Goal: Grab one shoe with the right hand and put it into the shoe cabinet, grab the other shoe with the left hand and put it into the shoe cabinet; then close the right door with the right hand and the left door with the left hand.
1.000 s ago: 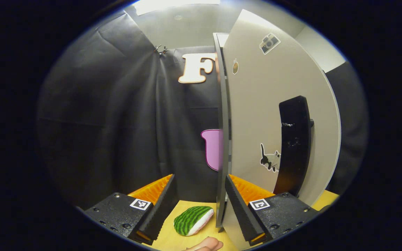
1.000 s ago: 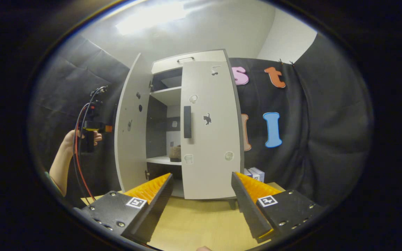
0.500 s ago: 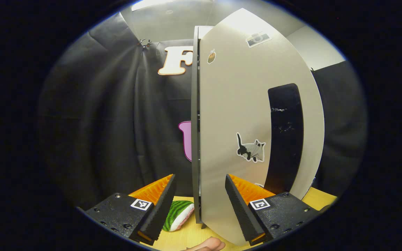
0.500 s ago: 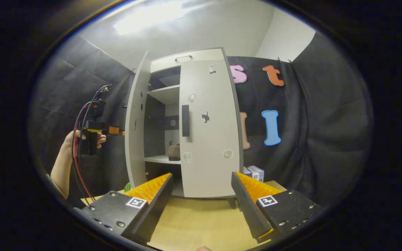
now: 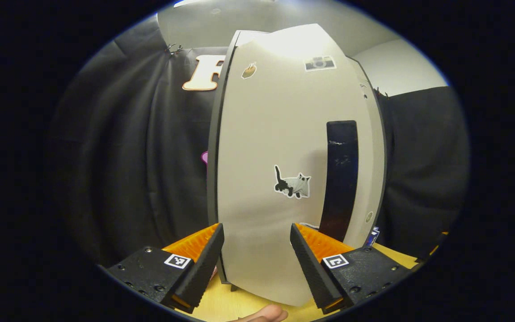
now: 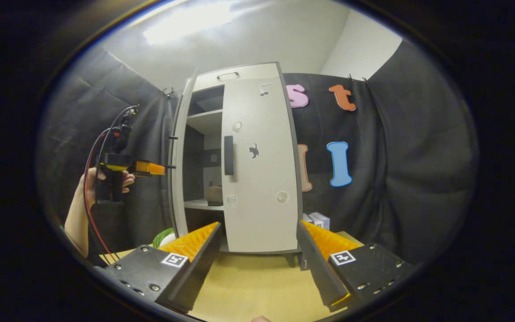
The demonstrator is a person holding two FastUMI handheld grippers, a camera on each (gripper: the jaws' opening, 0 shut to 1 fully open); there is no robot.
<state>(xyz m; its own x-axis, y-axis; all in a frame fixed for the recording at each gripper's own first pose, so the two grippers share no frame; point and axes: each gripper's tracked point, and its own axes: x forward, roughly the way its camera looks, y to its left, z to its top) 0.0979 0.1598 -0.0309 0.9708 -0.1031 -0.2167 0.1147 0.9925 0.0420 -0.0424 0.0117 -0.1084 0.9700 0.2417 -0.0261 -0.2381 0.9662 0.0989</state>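
Inside, one shoe (image 6: 215,195) shows dimly behind the left door (image 6: 178,156); both grippers' jaws gape wide, empty.

Black cloth (image 6: 400,170) drapes the booth walls, clipped at the top. Plain white wall and ceiling (image 6: 257,40) above, with a bright ceiling light (image 6: 186,22). Light wooden desk (image 6: 253,290) underneath.
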